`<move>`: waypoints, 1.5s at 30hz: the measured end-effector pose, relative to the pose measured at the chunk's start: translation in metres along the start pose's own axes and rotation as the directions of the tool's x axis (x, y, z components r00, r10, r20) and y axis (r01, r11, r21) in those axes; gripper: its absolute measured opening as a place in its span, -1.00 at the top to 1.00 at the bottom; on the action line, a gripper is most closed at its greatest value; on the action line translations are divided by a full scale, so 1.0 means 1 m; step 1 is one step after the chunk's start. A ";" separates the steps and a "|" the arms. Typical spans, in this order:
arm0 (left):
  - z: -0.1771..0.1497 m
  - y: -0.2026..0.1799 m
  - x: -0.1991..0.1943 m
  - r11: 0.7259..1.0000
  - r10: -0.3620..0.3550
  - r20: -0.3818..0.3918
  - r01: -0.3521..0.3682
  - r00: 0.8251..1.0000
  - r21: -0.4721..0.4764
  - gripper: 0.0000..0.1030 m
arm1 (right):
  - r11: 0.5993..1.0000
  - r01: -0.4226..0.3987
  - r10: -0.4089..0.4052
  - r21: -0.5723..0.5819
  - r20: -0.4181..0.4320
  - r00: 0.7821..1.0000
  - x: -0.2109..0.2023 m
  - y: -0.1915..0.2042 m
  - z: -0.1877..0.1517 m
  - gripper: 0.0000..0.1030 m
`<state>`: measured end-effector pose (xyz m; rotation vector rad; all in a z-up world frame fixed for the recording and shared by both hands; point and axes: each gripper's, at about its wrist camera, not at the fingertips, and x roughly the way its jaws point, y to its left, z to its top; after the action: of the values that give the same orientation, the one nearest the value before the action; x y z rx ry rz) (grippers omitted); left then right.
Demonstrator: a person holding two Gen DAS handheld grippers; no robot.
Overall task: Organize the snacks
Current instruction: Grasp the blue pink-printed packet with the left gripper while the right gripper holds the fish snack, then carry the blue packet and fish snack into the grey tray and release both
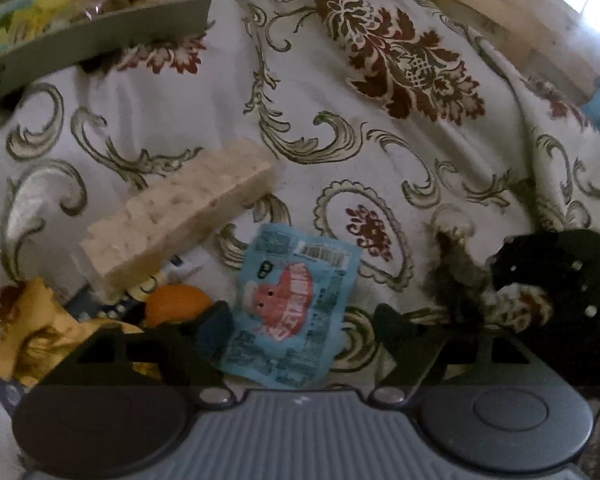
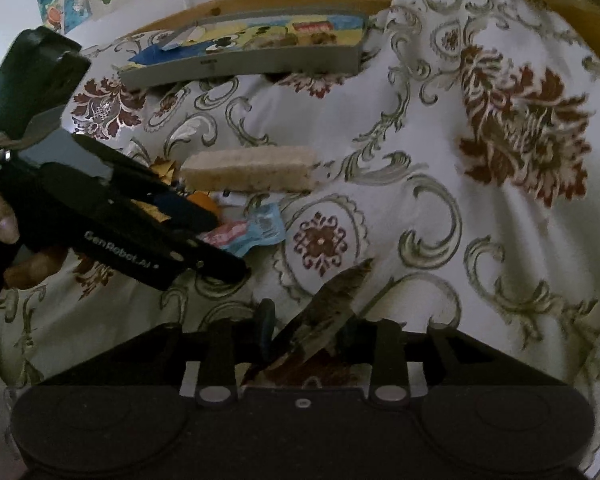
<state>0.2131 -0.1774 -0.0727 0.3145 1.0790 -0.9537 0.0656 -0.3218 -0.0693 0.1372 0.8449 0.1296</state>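
Underneath, floral bedspread; wooden bedframe

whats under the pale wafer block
The wafer block lies across an orange and a yellow wrapper on the bedspread. What is directly beneath it is covered.

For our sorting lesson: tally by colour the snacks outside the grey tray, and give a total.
Beige wafer block: 1
Blue packet: 1
Orange fruit: 1
Yellow wrapper: 1
Brown wrapper, between the right jaws: 1
Total: 5
A dark blue item under the block is too hidden to count.
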 end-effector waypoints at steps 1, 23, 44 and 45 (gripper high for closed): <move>-0.001 -0.001 0.001 1.000 0.007 -0.001 -0.007 1.000 0.004 -0.63 | 1.000 -0.011 0.011 0.012 -0.005 1.000 0.000 0.000 -0.001 0.23; -0.028 -0.005 -0.034 0.981 0.083 -0.019 -0.085 0.996 -0.172 -0.19 | 0.997 -0.067 0.066 0.036 0.013 0.998 -0.011 0.005 -0.005 0.45; -0.065 0.007 -0.070 0.910 0.111 0.167 -0.033 0.980 -0.412 -0.15 | 0.990 -0.132 0.132 0.054 0.001 0.991 -0.014 0.031 -0.008 0.66; -0.066 0.007 -0.072 0.906 0.113 0.176 -0.029 0.978 -0.422 -0.15 | 0.991 -0.129 0.129 0.045 0.008 0.992 -0.015 0.033 -0.007 0.69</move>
<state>0.1691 -0.0948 -0.0441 -0.0934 1.0506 -0.6492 0.0491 -0.2916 -0.0571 0.2354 0.8345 0.2315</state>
